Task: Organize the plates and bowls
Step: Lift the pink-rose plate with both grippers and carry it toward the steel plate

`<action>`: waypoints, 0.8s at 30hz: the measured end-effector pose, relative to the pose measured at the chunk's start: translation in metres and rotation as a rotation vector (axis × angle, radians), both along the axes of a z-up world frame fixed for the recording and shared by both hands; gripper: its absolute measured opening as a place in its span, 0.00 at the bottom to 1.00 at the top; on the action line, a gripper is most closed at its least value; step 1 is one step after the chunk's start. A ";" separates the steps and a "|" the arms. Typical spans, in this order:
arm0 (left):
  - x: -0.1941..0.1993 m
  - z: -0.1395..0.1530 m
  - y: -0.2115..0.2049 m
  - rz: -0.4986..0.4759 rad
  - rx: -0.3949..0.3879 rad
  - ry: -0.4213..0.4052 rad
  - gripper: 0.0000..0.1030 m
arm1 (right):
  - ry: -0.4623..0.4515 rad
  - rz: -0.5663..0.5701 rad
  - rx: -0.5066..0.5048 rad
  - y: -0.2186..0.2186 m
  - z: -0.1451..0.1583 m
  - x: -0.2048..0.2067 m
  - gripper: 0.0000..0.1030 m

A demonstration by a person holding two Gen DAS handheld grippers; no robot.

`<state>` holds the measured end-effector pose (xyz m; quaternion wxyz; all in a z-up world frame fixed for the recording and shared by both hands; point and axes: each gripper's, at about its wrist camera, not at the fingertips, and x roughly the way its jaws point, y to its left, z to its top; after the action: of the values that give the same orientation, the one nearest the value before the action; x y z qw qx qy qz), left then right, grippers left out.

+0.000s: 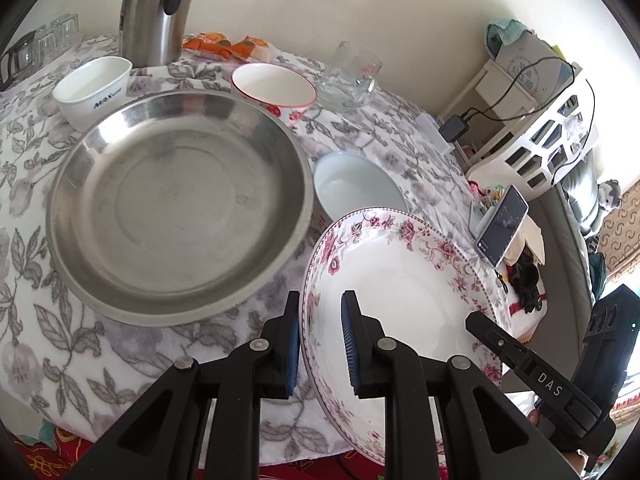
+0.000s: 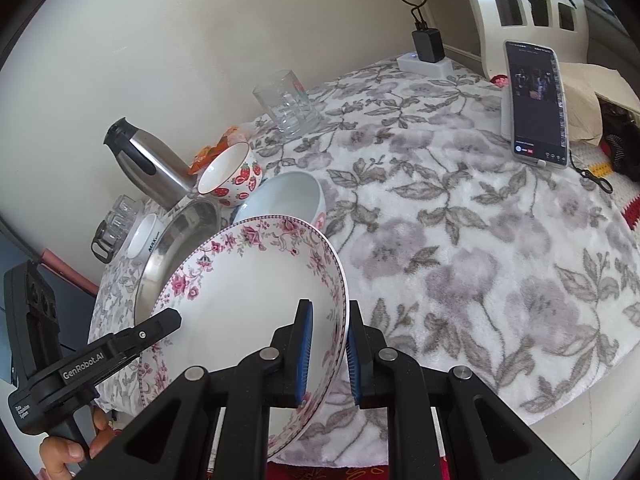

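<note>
A white plate with pink flowers on its rim is held tilted above the table's front edge. My left gripper is shut on its left rim. My right gripper is shut on its right rim; it also shows in the left wrist view. A large steel pan lies left of the plate. A pale blue bowl sits behind it. A strawberry bowl and a white square bowl stand farther back.
A steel kettle, a glass tumbler and orange packets stand near the wall. A phone leans at the table's right edge. A white rack stands to the right. Floral cloth covers the table.
</note>
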<state>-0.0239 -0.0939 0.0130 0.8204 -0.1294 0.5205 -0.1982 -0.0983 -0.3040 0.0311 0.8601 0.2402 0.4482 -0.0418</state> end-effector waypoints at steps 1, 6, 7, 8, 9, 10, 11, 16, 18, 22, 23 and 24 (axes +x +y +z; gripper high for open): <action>0.001 0.001 0.002 0.006 -0.002 -0.003 0.20 | -0.003 0.004 -0.002 0.003 0.001 0.002 0.17; 0.005 0.005 0.018 0.037 -0.016 -0.017 0.20 | -0.020 0.027 -0.011 0.017 0.004 0.010 0.17; 0.006 0.006 0.021 0.044 -0.016 -0.021 0.20 | -0.023 0.031 -0.010 0.021 0.005 0.012 0.17; 0.006 0.007 0.024 0.049 -0.016 -0.026 0.20 | -0.026 0.034 -0.010 0.023 0.006 0.014 0.17; 0.007 0.009 0.028 0.055 -0.017 -0.032 0.20 | -0.029 0.037 -0.010 0.027 0.007 0.016 0.17; 0.008 0.010 0.031 0.060 -0.020 -0.036 0.20 | -0.030 0.041 -0.011 0.030 0.007 0.018 0.17; 0.008 0.011 0.035 0.066 -0.025 -0.040 0.20 | -0.031 0.046 -0.012 0.034 0.008 0.020 0.17; 0.015 0.012 0.059 0.109 -0.041 -0.043 0.20 | -0.025 0.076 -0.029 0.056 0.009 0.035 0.16; 0.019 0.012 0.072 0.137 -0.049 -0.040 0.20 | -0.026 0.091 -0.035 0.067 0.009 0.042 0.17; 0.023 0.012 0.095 0.193 -0.048 -0.049 0.20 | -0.027 0.129 -0.061 0.091 0.010 0.055 0.16; 0.024 0.012 0.100 0.205 -0.044 -0.052 0.20 | -0.031 0.138 -0.069 0.096 0.011 0.058 0.16; 0.025 0.012 0.105 0.217 -0.043 -0.053 0.20 | -0.034 0.146 -0.076 0.101 0.012 0.062 0.16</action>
<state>0.0014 0.0109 0.0245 0.8475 -0.1974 0.4772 -0.1228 -0.0365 -0.2030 0.0430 0.8769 0.1747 0.4477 0.0082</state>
